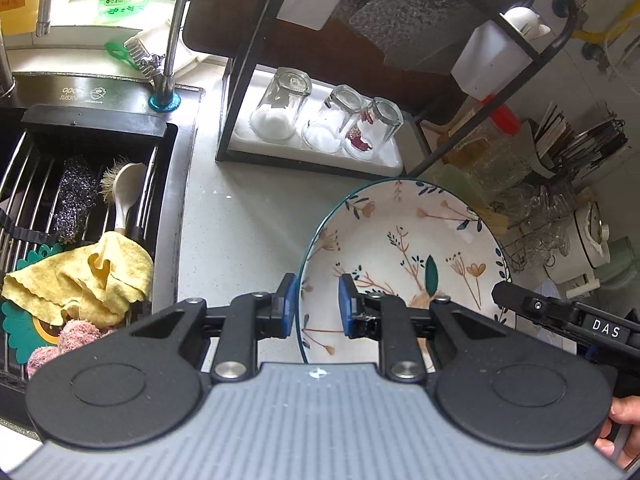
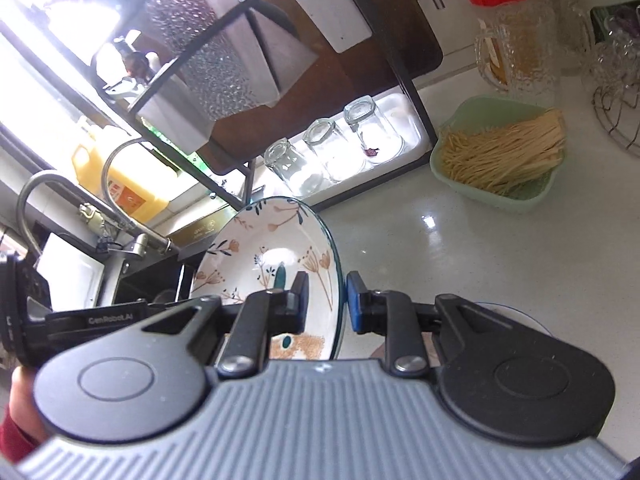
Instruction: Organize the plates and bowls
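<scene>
**Both grippers clamped on one floral plate**

Jaws nearly closed on both tools. The left gripper has its blue pads either side of the rim of a round white ceramic plate with a teal edge and orange flower pattern; the right gripper pinches the opposite rim. The plate is held tilted over the pale speckled countertop, just in front of the black metal rack (three upturned clear glasses on its white tray). The sink lies to the left.
</scene>
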`<state>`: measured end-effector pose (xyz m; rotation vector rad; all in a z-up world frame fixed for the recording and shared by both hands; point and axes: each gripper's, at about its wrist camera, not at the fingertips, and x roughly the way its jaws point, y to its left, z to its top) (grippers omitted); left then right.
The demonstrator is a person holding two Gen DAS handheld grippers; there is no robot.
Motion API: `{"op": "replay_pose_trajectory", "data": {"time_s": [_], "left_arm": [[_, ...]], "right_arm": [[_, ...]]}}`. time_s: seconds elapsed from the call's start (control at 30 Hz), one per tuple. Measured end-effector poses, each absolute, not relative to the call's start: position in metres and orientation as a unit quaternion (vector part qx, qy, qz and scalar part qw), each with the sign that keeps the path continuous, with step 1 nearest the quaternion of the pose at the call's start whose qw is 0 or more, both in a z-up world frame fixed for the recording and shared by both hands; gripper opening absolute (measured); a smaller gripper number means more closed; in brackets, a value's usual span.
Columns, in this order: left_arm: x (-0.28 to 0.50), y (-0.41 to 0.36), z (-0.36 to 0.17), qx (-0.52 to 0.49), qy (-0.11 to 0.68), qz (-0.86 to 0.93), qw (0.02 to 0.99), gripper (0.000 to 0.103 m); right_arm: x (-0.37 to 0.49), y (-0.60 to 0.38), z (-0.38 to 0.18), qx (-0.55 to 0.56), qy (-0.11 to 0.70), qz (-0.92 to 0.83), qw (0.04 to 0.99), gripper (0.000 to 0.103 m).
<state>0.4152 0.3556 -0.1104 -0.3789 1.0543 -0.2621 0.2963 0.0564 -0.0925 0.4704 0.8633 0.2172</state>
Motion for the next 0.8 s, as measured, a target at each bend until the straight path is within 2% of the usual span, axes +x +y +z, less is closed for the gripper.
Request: {"op": "replay_pose_trajectory", "data": {"time_s": [0.33, 0.8], "left_arm": [[0.412, 0.323, -0.129, -0.158, 0.516, -0.189, 0.820, 0.025], [0.415, 0.263, -0.173, -0.056, 0.571, -0.233, 0.785, 0.025]], "right_arm": [[0.257, 0.030, -0.109, 0.221, 0.416, 0.053, 0.880, 0.024], [0.223, -0.003, -0.164, 0.263, 0.451, -0.001, 0.853, 0.024]]}}
